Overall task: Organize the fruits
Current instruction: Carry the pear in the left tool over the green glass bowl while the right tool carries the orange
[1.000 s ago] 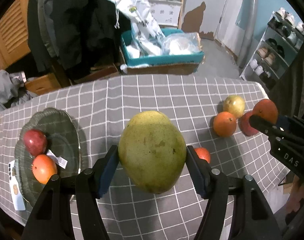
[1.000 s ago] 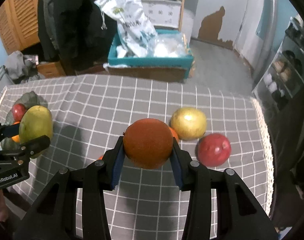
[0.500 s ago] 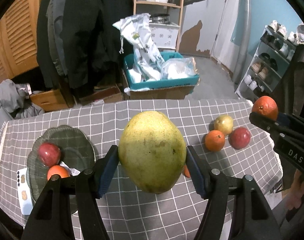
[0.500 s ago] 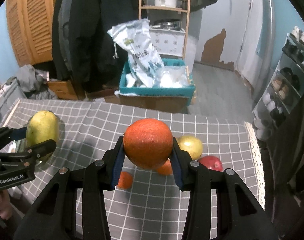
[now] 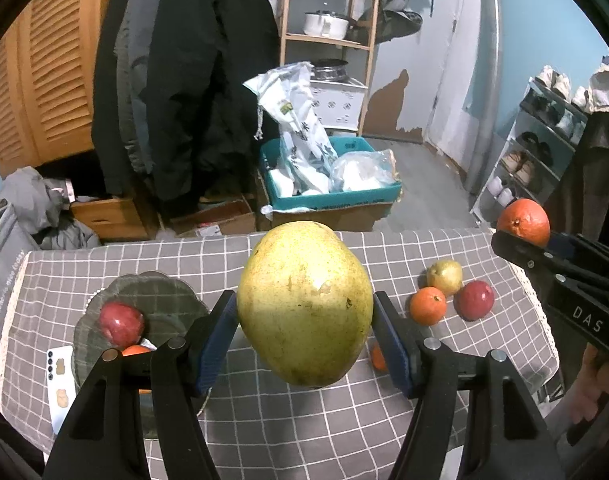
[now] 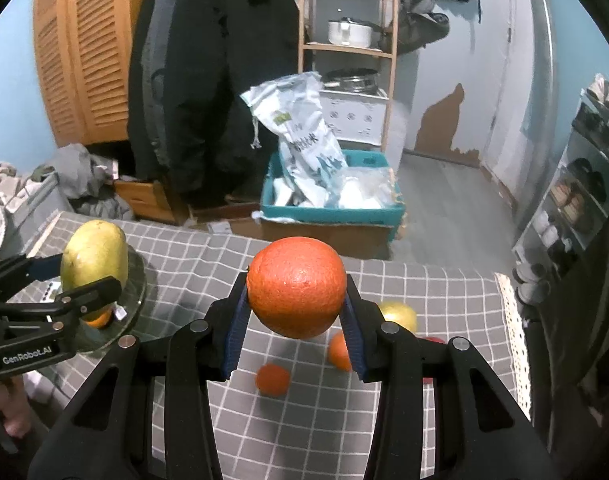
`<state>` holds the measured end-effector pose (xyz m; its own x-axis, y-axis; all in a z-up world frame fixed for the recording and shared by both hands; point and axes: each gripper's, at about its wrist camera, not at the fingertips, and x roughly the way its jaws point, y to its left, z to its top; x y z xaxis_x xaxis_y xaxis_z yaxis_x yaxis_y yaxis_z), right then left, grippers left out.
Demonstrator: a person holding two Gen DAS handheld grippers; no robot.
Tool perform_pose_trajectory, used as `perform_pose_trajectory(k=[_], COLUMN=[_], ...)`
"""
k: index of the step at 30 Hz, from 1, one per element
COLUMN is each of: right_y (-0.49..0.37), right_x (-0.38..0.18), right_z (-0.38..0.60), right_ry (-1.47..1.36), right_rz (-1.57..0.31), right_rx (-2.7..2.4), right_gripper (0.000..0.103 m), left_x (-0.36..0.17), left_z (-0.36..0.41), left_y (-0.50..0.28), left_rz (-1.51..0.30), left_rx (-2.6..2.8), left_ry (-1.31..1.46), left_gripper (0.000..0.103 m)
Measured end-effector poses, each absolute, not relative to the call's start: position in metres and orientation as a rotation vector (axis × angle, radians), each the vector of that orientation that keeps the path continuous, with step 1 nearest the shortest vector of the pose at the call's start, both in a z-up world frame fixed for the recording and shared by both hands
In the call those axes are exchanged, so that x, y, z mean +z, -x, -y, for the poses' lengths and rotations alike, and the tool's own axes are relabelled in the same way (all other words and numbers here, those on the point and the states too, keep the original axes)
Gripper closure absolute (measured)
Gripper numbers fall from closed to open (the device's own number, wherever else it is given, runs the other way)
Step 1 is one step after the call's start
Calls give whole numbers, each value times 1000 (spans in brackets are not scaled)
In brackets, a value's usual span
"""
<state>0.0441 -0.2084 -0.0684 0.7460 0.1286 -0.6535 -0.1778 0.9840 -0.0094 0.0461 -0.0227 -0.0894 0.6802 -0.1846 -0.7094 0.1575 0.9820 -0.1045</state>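
My left gripper (image 5: 304,344) is shut on a big yellow-green mango (image 5: 304,304), held well above the grey checked table. My right gripper (image 6: 296,332) is shut on a large orange (image 6: 296,288), also held high. A dark glass plate (image 5: 152,296) at the table's left holds a red apple (image 5: 120,322) and an orange fruit (image 5: 134,350). On the table's right lie a yellow fruit (image 5: 444,277), an orange (image 5: 427,306) and a red apple (image 5: 474,300). A small orange fruit (image 6: 272,379) lies near the middle.
A white phone (image 5: 58,384) lies left of the plate. Beyond the table's far edge stand a teal box with bags (image 5: 328,184), hanging coats (image 5: 192,80) and a shoe rack (image 5: 544,148) at the right.
Both grippers have risen and pulled back with their fruit; the table and its fruit look farther away and smaller. The plate's fruit and the loose fruit have not moved.
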Motion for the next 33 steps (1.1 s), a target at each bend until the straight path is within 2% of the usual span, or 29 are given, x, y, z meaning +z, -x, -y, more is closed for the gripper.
perform_pose_trajectory(k=[33], right_y=[-93], right_x=[-84], right_z=[60], right_ry=[136], right_rz=[-766], right_rx=[419], right_gripper=[61], left_x=[-114], left_z=[-115], left_y=[-44], left_rz=[-851], left_rx=[75], left_ry=[141], left_gripper=[35])
